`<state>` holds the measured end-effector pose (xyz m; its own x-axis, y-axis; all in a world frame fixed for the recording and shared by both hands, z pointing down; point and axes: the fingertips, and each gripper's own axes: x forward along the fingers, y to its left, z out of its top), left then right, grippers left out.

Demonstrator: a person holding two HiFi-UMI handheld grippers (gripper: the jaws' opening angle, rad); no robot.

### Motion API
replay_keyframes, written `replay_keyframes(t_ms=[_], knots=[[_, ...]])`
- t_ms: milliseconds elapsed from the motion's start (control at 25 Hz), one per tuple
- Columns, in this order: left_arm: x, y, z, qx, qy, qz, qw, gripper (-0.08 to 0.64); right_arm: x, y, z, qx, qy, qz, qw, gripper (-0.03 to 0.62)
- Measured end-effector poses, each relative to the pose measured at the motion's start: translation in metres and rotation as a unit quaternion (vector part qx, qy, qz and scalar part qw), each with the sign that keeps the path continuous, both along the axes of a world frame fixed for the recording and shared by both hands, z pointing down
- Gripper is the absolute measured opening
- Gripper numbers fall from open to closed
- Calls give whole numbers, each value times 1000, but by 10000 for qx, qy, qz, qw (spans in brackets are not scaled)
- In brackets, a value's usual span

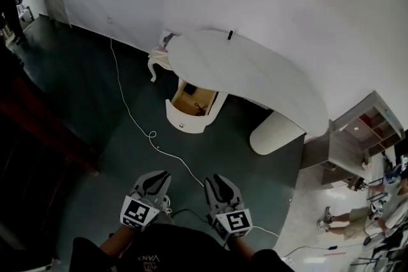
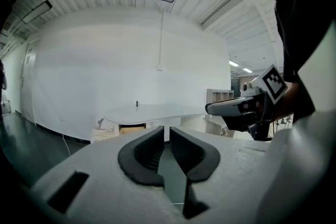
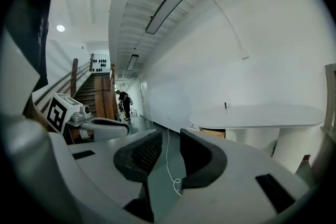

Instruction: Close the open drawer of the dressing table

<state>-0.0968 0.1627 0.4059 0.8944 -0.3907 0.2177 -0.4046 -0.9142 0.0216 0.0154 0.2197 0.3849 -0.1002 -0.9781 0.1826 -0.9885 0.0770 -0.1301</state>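
Head view: dressing table (image 1: 255,76), curved white top, sits at frame centre against the white wall. Its drawer (image 1: 186,123) is open, sticking out below the left part of the top. The inside is tan wood with a small dark item (image 1: 201,106) lying in it, too small to identify. The drawer's long axis runs from the table edge down and slightly left, and its curved white front faces the bottom of the frame, toward the grippers. A ribbed white cylinder (image 1: 275,132) stands under the top's right end. Shelf unit (image 1: 344,146) at right edge has something red in one cubby. A white cable (image 1: 137,124) crosses the dark floor. Left gripper (image 1: 156,176) and right gripper (image 1: 218,180) are at bottom centre, well apart from the drawer.

Left gripper view: jaws together, nothing between. Table and the drawer's tan opening are mid frame, beyond the tips.

Right gripper view: jaws slightly apart and empty, with floor and cable visible through the gap. Table is right of centre, drawer opening under its left end.
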Motion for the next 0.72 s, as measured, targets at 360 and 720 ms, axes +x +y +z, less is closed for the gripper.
replay_keyframes(t_ms=[360,720], knots=[[27,-104,21,-89,-170,553,9983,103,24,-87,15,-182,28,571,9982,98],[60,-163,85,-455,-705,280,9961,129,50,-136,29,-393,-78,403,9984,98]])
